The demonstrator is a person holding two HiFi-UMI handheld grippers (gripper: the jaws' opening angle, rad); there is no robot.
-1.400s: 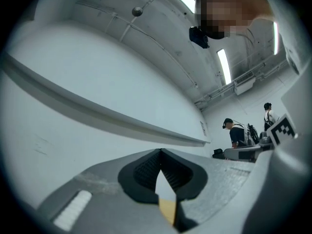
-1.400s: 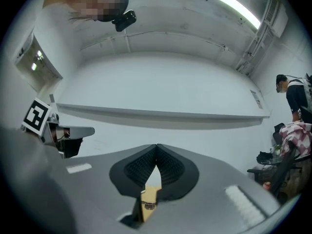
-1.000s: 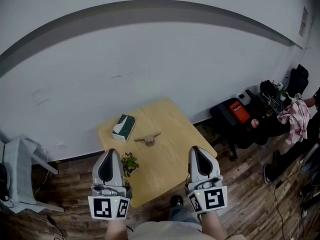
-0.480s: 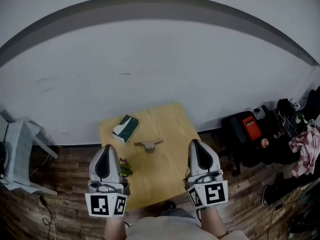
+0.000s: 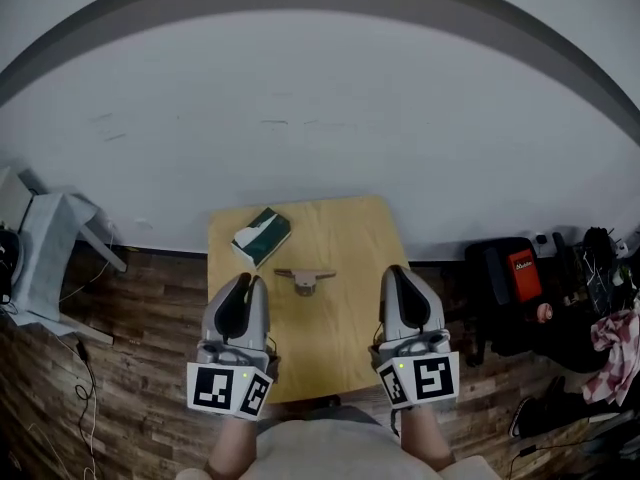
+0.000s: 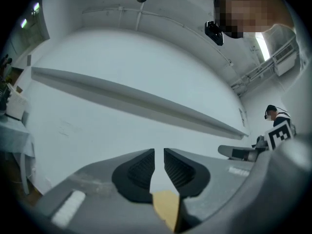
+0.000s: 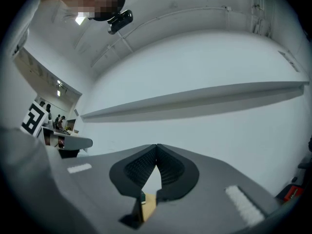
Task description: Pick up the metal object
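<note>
1. The metal object (image 5: 303, 279) lies flat near the middle of the small wooden table (image 5: 350, 230). It has a thin bar with a stubby piece hanging from its centre. Nothing leans on it or covers it, so it looks free to be taken from above or from the near side.
2. A green packet (image 5: 261, 236) sits just beyond it toward the table's far left corner. The two are apart, so I'd judge the packet won't get in the way of a grasp.
3. The left gripper (image 5: 250, 281) is held over the near left part of the table, short of the object and not touching it. Its jaws have just been opening, and in the left gripper view (image 6: 159, 153) they stand only a narrow slit apart. Only wall and a corner of the tabletop show through. To my eye that gap is too narrow for the piece under the bar, so it probably wants widening.
4. The right gripper (image 5: 398, 271) hangs over the near right edge, about as far back as the left. Its tips meet in the right gripper view (image 7: 156, 147), and it carries nothing. It seems simply parked.
5. Both grippers point nearly level at the white wall (image 5: 320, 138) rather than down at the table. I read this as an approach stance, with the pick not yet begun.
6. Further out, a pale chair (image 5: 50, 238) stands at the left on the wooden floor (image 5: 130, 368). Dark bags (image 5: 520, 273) are piled at the right, well clear of the table.
</note>
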